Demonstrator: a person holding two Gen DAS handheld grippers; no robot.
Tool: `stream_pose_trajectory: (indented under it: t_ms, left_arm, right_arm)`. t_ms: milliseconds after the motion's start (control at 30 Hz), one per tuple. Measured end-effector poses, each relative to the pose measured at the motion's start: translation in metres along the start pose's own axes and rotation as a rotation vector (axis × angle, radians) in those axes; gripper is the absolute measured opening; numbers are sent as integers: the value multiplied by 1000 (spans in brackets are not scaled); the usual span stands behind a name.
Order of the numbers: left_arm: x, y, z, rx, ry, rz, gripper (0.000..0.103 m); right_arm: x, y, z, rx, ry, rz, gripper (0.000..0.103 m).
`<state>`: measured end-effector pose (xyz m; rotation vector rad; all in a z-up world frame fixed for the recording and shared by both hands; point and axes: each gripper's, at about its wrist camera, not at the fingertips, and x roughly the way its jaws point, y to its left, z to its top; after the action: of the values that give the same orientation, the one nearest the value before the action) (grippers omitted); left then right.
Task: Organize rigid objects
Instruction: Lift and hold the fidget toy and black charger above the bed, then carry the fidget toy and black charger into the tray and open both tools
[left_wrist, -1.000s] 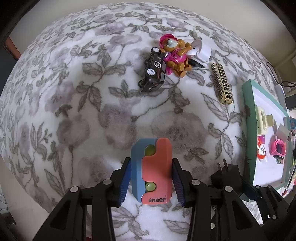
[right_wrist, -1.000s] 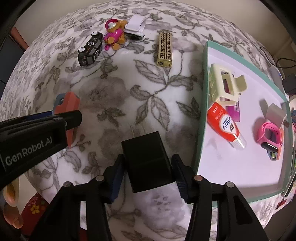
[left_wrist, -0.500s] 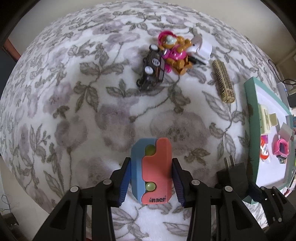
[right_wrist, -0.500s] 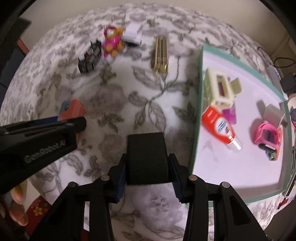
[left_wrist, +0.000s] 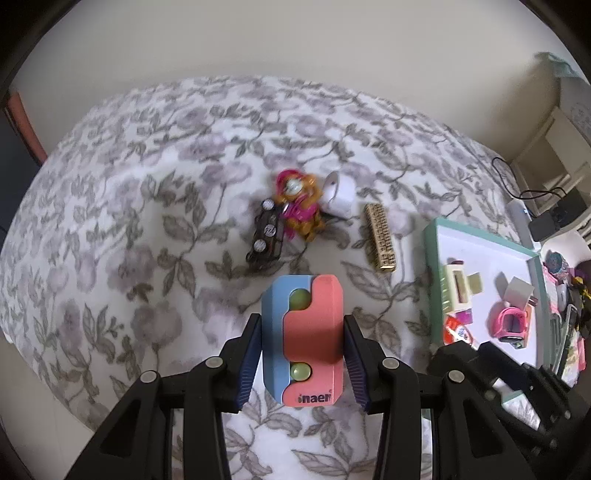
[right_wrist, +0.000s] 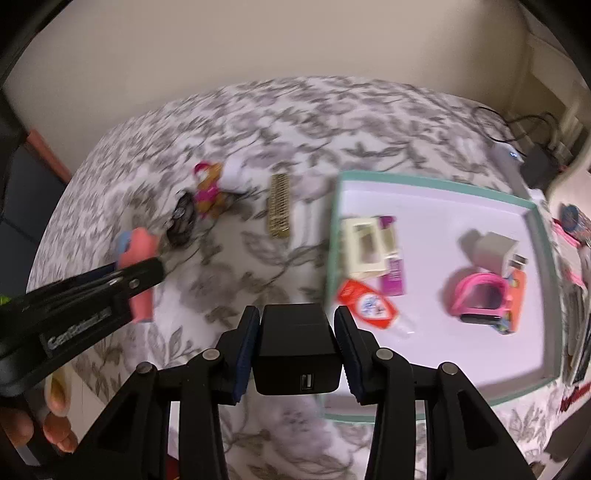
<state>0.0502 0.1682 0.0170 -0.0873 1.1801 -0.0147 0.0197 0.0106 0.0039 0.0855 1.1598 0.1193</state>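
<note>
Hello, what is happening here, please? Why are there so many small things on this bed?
A person is tidying small objects from a floral blanket into a tray. The left gripper holds a blue and coral case; the right gripper holds a black charger near the tray's edge. The tray already has a pink watch and a red tube. A toy car, a figurine and a gold comb lie on the blanket.

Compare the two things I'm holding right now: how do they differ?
The left gripper holds a blue and coral case with green dots and printed lettering; the right gripper holds a plain black charger with a USB port facing the camera. The case is taller and two-toned. Both are rigid blocks clamped between the jaws above the floral blanket.
</note>
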Motion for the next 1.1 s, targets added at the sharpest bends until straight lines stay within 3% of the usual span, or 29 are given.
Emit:
stream_pose_trajectory:
  t_ms: [300,533,800,1100]
  left_arm:
    - [-4,-55,-7,104,3,-116,45]
    - [6,-117,-21,241,31,-164,45]
    - [25,-156,-39,323,89,-179,45]
    - [42,-164,-48,351,119,-142,46]
  right_arm:
    - [5,-87,-1,225,66,-162,44]
    - [0,-131,-9,327,78,-194,44]
    - [-6,-152,-13,378,78,-208,44]
    - [5,-151,-15,365,120,-204,44]
